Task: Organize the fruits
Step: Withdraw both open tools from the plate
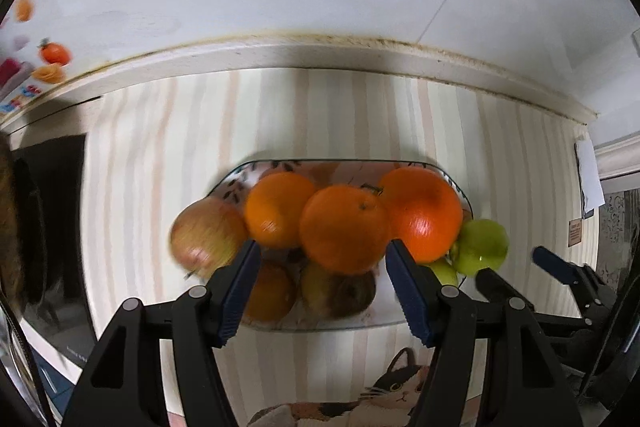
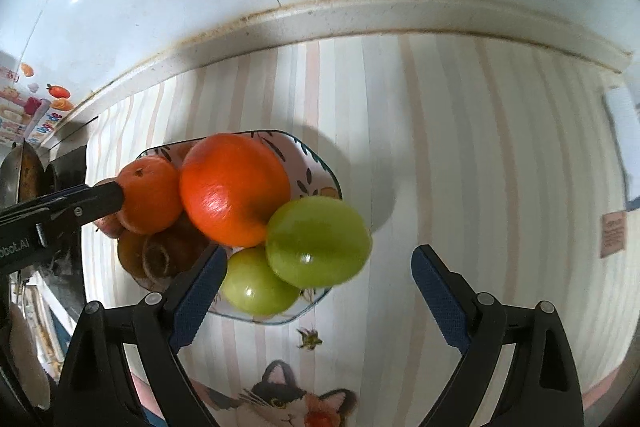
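A patterned plate [image 1: 236, 179] holds a pile of fruit on the striped table. In the left wrist view an orange [image 1: 344, 229] sits on top, between the tips of my open left gripper [image 1: 320, 255]; I cannot tell whether the pads touch it. Two more oranges [image 1: 278, 209] [image 1: 424, 213] flank it, a red-green apple [image 1: 206, 237] hangs off the plate's left edge, and a green apple [image 1: 482, 247] is at the right. My right gripper [image 2: 318, 269] is open, with a green apple [image 2: 318, 241] just beyond its fingers, above another green apple [image 2: 256, 287].
Brownish fruits [image 1: 338, 291] lie low in the plate. The striped tablecloth has a cat print [image 2: 280, 399] near me. A tiled wall and its ledge [image 1: 320, 51] run behind the table. A dark stove [image 1: 48, 219] and a pan [image 2: 24, 175] are at the left.
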A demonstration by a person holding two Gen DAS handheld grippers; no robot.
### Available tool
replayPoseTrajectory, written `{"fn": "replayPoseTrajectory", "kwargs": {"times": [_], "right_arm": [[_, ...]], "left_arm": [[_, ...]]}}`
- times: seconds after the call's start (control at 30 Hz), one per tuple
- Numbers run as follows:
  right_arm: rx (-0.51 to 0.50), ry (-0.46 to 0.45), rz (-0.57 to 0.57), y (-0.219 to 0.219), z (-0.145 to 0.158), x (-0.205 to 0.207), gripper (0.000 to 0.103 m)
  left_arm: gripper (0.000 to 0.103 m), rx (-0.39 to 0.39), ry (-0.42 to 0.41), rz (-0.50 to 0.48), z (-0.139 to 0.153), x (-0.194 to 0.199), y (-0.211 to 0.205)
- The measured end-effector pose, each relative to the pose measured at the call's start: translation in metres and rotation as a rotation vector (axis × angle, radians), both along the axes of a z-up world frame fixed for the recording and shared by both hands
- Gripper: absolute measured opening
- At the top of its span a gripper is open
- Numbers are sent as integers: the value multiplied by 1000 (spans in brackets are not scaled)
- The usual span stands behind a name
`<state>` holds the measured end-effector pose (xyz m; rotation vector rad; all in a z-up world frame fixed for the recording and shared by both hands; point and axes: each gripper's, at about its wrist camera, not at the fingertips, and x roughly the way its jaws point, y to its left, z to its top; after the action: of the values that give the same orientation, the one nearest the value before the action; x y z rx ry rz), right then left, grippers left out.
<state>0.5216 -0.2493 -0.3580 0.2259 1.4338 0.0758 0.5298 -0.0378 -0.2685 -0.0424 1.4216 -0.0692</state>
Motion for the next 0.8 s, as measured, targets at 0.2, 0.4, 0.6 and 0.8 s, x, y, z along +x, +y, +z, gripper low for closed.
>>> {"fn": "replayPoseTrajectory", "kwargs": {"times": [0.2,0.4,0.6,0.8], "right_arm": [[-66,-54,-9,16,38,-36,99],[-79,-96,6,35,71,-77,99],[-105,-187,13,46,116,-111,99],[-133,-251,17,50,152,-141,99]], "left_arm": [[87,55,-91,46,21,-57,23],[88,63,-176,65,45,-113,35],[88,65,-255,88,74,-149,44],[88,61,-335,81,108,-186,45]]}}
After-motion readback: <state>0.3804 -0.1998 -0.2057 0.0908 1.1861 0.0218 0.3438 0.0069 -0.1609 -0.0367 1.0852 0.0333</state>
